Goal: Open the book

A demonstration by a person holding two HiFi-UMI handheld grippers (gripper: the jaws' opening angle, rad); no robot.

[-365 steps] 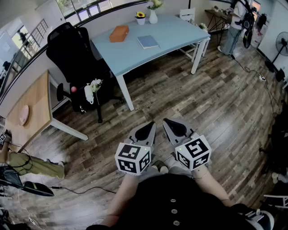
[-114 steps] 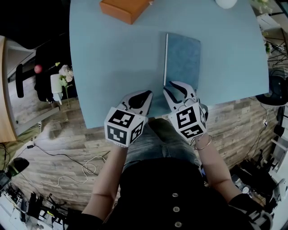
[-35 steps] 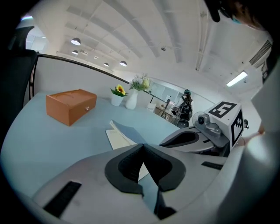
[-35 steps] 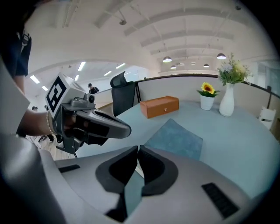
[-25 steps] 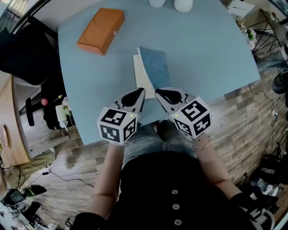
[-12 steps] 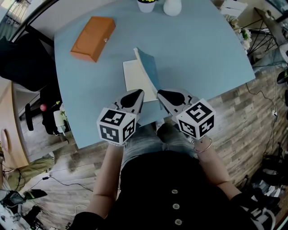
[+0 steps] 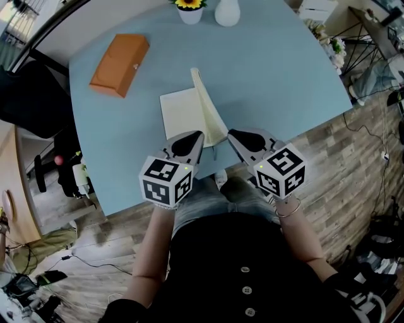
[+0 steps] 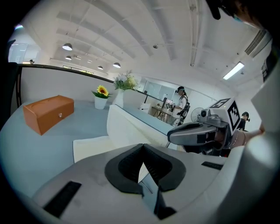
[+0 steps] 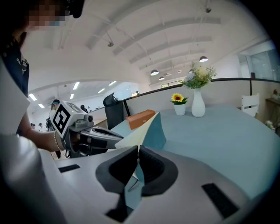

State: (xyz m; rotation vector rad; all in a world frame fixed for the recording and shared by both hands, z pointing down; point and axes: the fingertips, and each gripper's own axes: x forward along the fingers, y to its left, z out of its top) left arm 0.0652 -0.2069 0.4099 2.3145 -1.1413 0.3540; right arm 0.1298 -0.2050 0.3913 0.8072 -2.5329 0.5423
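Note:
The book point(image 7: 180, 115) lies on the blue table point(image 7: 284, 69), half open. One white page lies flat on the left, and the blue cover point(image 7: 206, 104) stands up steeply, cream inside facing left. My right gripper point(image 7: 232, 134) is shut on the cover's near corner; in the right gripper view the cover point(image 9: 153, 130) runs down between the pads of this gripper point(image 9: 136, 151). My left gripper point(image 7: 194, 134) sits at the flat page's near edge. In the left gripper view its tips point(image 8: 142, 148) meet, with a white page corner between the pads.
An orange box point(image 7: 118, 55) lies at the table's far left. A sunflower pot point(image 7: 189, 11) and a white vase point(image 7: 227, 11) stand at the far edge. The table's near edge runs just under both grippers. A black chair point(image 7: 28, 94) stands left of the table.
The cover has swung up from a low tilt to nearly upright, and more white page shows to its left. Both grippers stayed at the book's near edge.

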